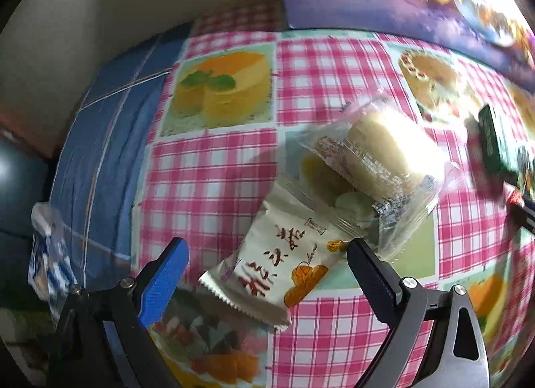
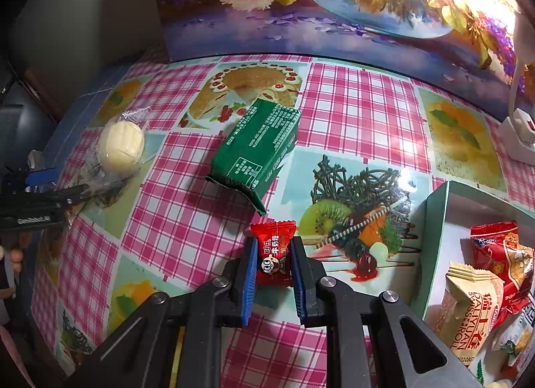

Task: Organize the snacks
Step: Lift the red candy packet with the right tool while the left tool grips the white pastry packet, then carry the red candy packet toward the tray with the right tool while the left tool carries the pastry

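Right gripper (image 2: pixel 273 266): we clamp the red candy (image 2: pixel 272 256) above the table (image 2: pixel 354 110)
Left gripper (image 1: pixel 267 254): our fingers spread wide over the white packet (image 1: pixel 267 274)
Box (image 2: pixel 434 220): snacks inside, right
Green pack (image 2: pixel 257 147): mid-table
Cake (image 2: pixel 120 145): left

Left fingers (image 1: pixel 180 264) apart — right (image 2: pixel 275 266) clamped
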The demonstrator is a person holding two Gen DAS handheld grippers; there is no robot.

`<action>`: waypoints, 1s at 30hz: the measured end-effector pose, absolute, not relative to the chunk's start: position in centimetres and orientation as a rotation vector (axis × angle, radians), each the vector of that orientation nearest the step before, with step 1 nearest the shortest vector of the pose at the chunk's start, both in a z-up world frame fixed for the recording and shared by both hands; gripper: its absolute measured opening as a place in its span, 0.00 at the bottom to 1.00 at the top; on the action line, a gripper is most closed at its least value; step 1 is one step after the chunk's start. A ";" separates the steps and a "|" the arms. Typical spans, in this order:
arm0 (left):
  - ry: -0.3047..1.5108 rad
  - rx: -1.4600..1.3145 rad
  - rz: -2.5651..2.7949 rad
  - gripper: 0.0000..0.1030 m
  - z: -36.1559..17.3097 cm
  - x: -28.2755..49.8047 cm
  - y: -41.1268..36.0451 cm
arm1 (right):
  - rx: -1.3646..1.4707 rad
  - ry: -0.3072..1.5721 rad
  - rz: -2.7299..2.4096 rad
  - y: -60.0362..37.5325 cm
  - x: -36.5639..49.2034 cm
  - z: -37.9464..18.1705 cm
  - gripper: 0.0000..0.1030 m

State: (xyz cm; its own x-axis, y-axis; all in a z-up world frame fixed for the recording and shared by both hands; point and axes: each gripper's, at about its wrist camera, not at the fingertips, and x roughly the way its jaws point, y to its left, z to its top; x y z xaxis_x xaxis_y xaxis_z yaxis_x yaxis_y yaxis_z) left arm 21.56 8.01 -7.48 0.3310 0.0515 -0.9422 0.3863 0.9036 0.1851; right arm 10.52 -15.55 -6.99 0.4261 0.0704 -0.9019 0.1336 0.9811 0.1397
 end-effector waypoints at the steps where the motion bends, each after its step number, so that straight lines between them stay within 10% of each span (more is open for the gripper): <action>1: 1.227 0.419 -0.246 0.93 -7.7 21.6 7.8 | 0.205 1.132 -0.038 -15.6 10.5 -7.0 0.20; 5: 1.239 0.416 -0.263 0.91 -8.2 21.9 7.8 | 0.211 1.133 -0.032 -15.7 10.6 -7.0 0.20; 11: 1.237 0.330 -0.267 0.53 -7.7 21.3 8.5 | 0.213 1.142 -0.034 -15.8 10.6 -6.9 0.20; 30: 1.223 -0.068 -0.103 0.51 -4.0 13.6 8.9 | 0.372 1.147 -0.024 -16.6 6.9 -4.9 0.20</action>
